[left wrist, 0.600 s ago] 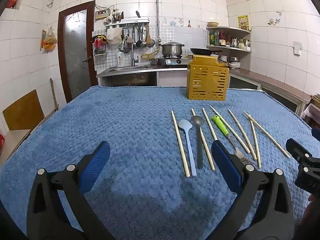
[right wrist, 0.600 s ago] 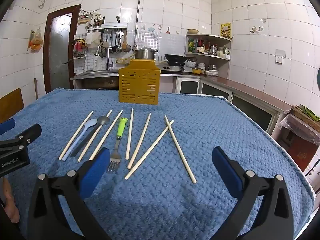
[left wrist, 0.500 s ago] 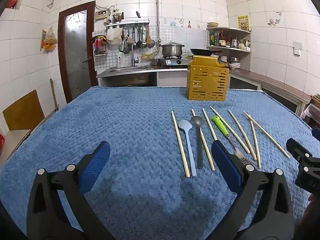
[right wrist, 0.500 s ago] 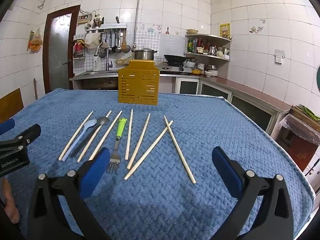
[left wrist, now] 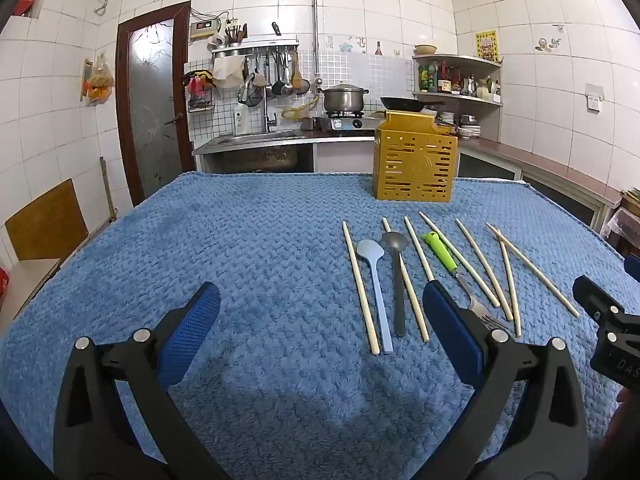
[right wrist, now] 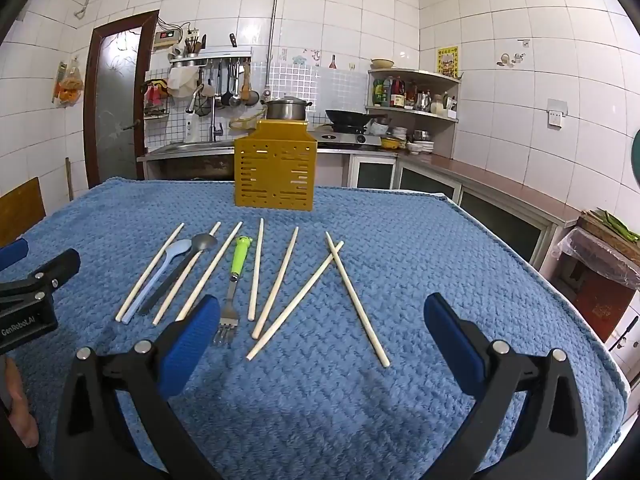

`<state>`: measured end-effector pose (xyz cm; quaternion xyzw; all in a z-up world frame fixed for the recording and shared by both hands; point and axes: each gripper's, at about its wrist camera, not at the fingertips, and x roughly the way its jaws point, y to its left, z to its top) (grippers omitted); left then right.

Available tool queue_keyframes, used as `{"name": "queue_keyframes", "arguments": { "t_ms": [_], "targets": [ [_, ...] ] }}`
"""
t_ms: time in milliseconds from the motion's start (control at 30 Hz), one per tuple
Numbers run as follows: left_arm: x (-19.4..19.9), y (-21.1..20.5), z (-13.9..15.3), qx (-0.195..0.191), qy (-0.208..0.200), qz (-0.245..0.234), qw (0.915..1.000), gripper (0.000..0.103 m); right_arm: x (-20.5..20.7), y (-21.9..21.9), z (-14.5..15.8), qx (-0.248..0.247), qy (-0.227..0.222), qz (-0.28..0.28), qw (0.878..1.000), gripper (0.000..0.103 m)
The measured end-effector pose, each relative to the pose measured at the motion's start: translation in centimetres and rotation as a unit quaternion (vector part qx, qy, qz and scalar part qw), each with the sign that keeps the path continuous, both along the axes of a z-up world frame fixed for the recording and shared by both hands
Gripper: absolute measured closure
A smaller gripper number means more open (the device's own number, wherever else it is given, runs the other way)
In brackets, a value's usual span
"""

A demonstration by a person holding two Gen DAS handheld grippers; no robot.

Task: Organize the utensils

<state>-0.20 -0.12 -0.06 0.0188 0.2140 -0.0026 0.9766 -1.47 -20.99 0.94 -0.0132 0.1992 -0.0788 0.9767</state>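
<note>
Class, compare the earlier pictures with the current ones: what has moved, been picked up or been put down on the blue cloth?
Nothing visibly changed. Both the left gripper and right gripper hang open and empty over the cloth; the chopsticks, spoons, fork and yellow holder lie as before.

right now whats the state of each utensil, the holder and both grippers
left hand-held gripper: open, empty
right hand-held gripper: open, empty
yellow slotted plastic holder: upright
green-handled metal fork: flat on blue cloth
light blue plastic spoon: flat
dark grey spoon: flat
two rightmost wooden chopsticks: crossed
</note>
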Motion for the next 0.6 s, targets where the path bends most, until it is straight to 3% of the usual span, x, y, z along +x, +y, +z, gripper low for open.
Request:
{"name": "queue_keyframes", "arguments": {
  "t_ms": [600],
  "targets": [
    [0.26, -0.42, -0.44, -0.001, 0.0, 0.0, 1.0, 0.005, -0.04, -0.02, 0.08, -0.002, -0.001, -0.002, 1.0, 0.004]
  ]
}}
